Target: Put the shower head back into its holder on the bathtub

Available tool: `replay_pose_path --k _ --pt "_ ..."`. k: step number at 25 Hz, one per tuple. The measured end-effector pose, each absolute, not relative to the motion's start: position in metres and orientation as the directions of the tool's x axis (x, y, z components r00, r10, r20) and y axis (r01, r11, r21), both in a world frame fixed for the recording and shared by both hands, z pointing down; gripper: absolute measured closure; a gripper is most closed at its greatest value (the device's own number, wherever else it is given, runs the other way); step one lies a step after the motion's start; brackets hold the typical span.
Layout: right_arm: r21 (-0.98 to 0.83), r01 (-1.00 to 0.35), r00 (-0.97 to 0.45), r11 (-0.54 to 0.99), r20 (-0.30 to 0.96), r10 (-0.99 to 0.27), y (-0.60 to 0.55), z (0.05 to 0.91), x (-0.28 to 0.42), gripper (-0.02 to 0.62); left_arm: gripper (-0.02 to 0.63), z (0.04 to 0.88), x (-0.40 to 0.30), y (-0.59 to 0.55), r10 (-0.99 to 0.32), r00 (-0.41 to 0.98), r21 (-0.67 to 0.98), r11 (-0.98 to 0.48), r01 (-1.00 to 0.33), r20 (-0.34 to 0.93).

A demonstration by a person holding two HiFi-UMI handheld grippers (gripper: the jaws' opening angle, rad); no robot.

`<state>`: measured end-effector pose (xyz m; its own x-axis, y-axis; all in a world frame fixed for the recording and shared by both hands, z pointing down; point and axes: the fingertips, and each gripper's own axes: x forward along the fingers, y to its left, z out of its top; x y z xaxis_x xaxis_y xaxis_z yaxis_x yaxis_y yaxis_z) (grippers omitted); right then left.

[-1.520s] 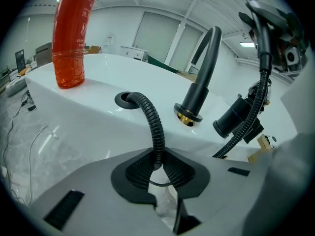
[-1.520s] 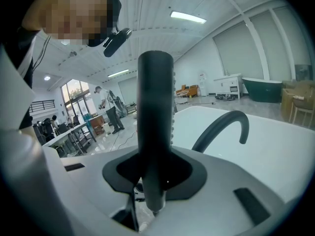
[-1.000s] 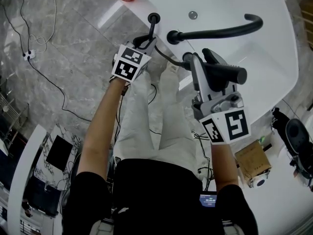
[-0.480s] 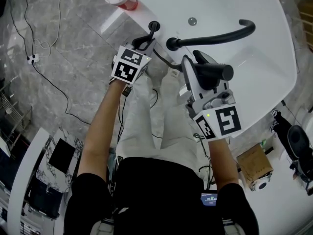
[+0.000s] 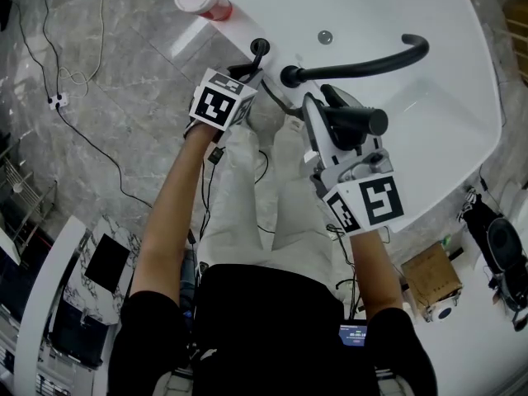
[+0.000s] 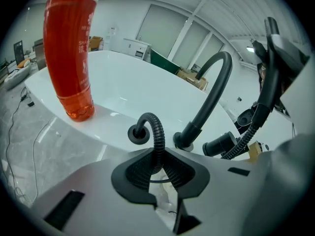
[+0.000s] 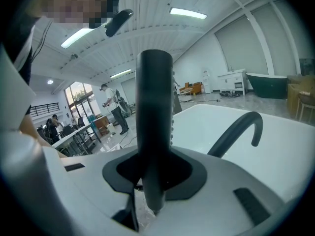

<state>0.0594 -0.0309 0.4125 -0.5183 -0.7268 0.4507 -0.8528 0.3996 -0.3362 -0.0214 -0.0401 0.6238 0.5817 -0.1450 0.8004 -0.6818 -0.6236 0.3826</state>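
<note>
Shifted left, right hand-held gripper (image 7: pixel 155 181) pinches black shower head (image 7: pixel 155 112); left hand-held gripper (image 6: pixel 160 175) pinches ribbed hose (image 6: pixel 158 136).

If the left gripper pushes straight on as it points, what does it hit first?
Probably the bathtub rim beside the black ring where the hose the left gripper grips goes in; depth is unclear.

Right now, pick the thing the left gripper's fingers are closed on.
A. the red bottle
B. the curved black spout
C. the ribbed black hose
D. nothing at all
C: in the left gripper view the ribbed black hose runs down from the tub rim into the left gripper, pinched between its fingers.
</note>
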Motion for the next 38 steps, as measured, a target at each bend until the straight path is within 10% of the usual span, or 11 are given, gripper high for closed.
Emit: replay_pose_path --k 38 --pt "-0.354 -0.838 -0.542 0.415 0.458 -0.704 -0.036 0.421 0.061 0.482 0.534 0.632 -0.019 -0.082 -0.134 0.549 0.416 -0.514 -0.75 0.825"
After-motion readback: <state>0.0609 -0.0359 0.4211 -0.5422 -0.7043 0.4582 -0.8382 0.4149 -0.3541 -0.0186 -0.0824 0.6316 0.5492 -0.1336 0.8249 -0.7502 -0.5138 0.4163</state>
